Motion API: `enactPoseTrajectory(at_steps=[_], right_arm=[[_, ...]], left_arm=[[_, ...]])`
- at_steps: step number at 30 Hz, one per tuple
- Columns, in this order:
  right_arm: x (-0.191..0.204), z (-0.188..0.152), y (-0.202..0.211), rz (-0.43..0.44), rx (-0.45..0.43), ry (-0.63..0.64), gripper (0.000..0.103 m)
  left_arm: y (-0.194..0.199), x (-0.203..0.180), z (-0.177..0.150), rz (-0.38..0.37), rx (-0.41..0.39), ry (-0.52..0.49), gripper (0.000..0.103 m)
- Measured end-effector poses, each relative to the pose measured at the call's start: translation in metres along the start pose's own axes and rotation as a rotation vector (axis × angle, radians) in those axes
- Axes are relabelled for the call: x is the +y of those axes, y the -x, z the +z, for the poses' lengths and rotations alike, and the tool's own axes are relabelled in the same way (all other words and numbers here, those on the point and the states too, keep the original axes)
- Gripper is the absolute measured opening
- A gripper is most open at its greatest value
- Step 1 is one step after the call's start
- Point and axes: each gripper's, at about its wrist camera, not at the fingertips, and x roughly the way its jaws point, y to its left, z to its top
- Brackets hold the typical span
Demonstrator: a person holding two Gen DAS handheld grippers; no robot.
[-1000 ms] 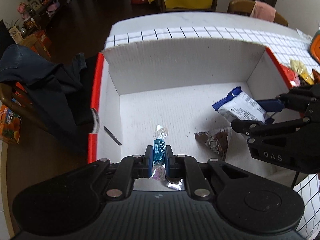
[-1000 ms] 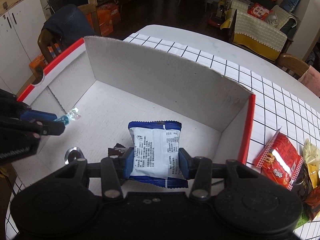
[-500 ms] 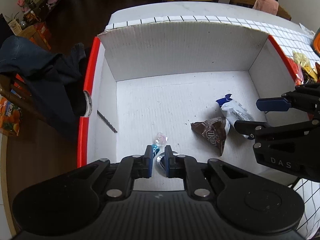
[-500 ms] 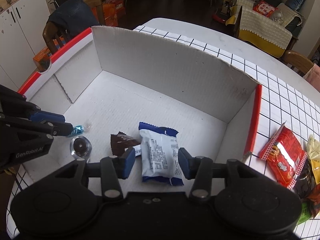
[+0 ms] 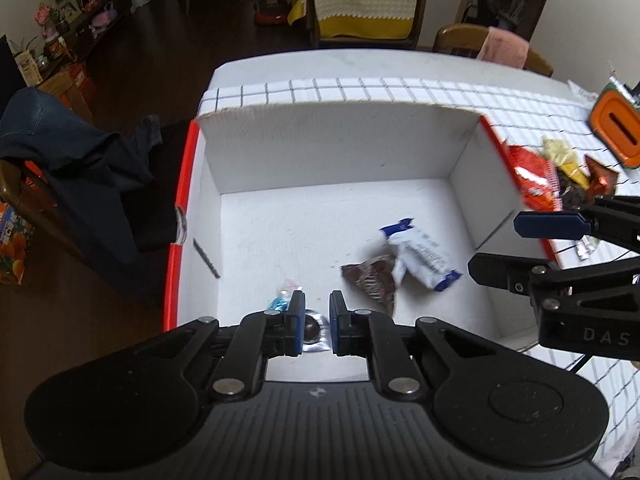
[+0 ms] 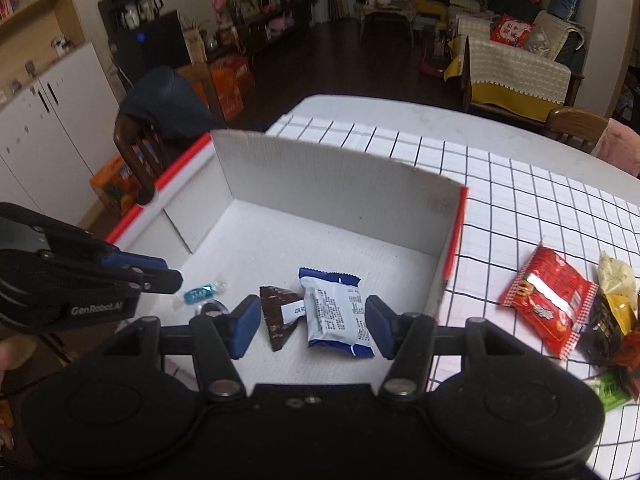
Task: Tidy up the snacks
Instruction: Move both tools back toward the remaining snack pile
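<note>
Already four snacks lie on the floor of the white cardboard box (image 6: 320,184): a blue-and-white packet (image 6: 336,312), a brown triangular packet (image 6: 278,316) touching its side, a small blue-wrapped candy (image 6: 196,294) and a round foil-wrapped sweet (image 5: 314,330) just beside it. So part of the sorting looks done.

What is left sits outside the box, on the checked tablecloth (image 6: 520,200) at about three o'clock in the right wrist view: a red packet (image 6: 548,300) and a small heap of yellow, dark and green wrappers (image 6: 616,320) touching one another.

The left gripper (image 5: 317,320) hangs over the near left part of the box floor with its fingers drawn almost together and nothing pinched between them; the candy and the foil sweet lie below it. The right gripper (image 6: 310,322) has just been opening its jaws; they stand spread on either side of the blue-and-white packet without pressing it, and the packet rests on the box floor.

For moving room, the box's right wall with its red edge (image 6: 454,240) stands between the right gripper and the heap, so a reach there would probably need to clear that rim. The far half of the box floor, toward twelve o'clock, is bare and gives space for more. At nine o'clock a chair draped with dark cloth (image 5: 76,152) stands close against the box's left side.
</note>
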Motion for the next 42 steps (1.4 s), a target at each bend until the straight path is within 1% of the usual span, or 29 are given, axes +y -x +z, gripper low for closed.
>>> enactPoseTrajectory(at_steps=[3,6,7,9,11,13,16,18,20,22,24,26,31,36,42], right_arm=[[-0.006,-0.004,0.017,0.006,-0.031,-0.027,0.060],[-0.011,-0.008,0.034,-0.005,-0.063,-0.047,0.063],[-0.014,-0.010,0.040,-0.012,-0.073,-0.055,0.064],[-0.019,-0.013,0.051,-0.014,-0.091,-0.066,0.064],[-0.025,-0.017,0.061,-0.024,-0.109,-0.075,0.066],[-0.031,-0.022,0.072,-0.030,-0.129,-0.088,0.071],[-0.041,-0.028,0.087,-0.044,-0.154,-0.106,0.076],[-0.048,-0.033,0.096,-0.056,-0.171,-0.111,0.079],[-0.057,-0.037,0.104,-0.067,-0.184,-0.120,0.082],[-0.068,-0.042,0.112,-0.076,-0.196,-0.137,0.087],[-0.078,-0.047,0.119,-0.094,-0.205,-0.151,0.089],[-0.089,-0.052,0.125,-0.108,-0.212,-0.168,0.091],[-0.120,-0.067,0.138,-0.151,-0.228,-0.200,0.099],[-0.152,-0.083,0.146,-0.197,-0.226,-0.232,0.103],[-0.196,-0.100,0.146,-0.250,-0.200,-0.276,0.103]], left_arm=[[0.010,-0.006,0.000,-0.016,-0.020,-0.004,0.015],[0.019,-0.014,0.001,-0.030,-0.039,-0.010,0.024],[0.021,-0.016,0.001,-0.035,-0.046,-0.010,0.030],[0.027,-0.023,0.001,-0.049,-0.064,-0.016,0.037],[0.033,-0.031,0.000,-0.057,-0.085,-0.024,0.055],[0.039,-0.040,0.001,-0.067,-0.109,-0.037,0.062],[0.045,-0.055,0.003,-0.080,-0.124,-0.063,0.063],[0.047,-0.066,0.006,-0.090,-0.133,-0.080,0.065],[0.049,-0.077,0.007,-0.098,-0.145,-0.092,0.070],[0.051,-0.088,0.009,-0.110,-0.155,-0.102,0.071],[0.051,-0.099,0.009,-0.122,-0.163,-0.111,0.073],[0.052,-0.110,0.010,-0.129,-0.172,-0.120,0.077],[0.051,-0.138,0.012,-0.157,-0.191,-0.146,0.083],[0.043,-0.170,0.016,-0.185,-0.182,-0.180,0.083],[0.024,-0.215,0.019,-0.207,-0.173,-0.240,0.084]])
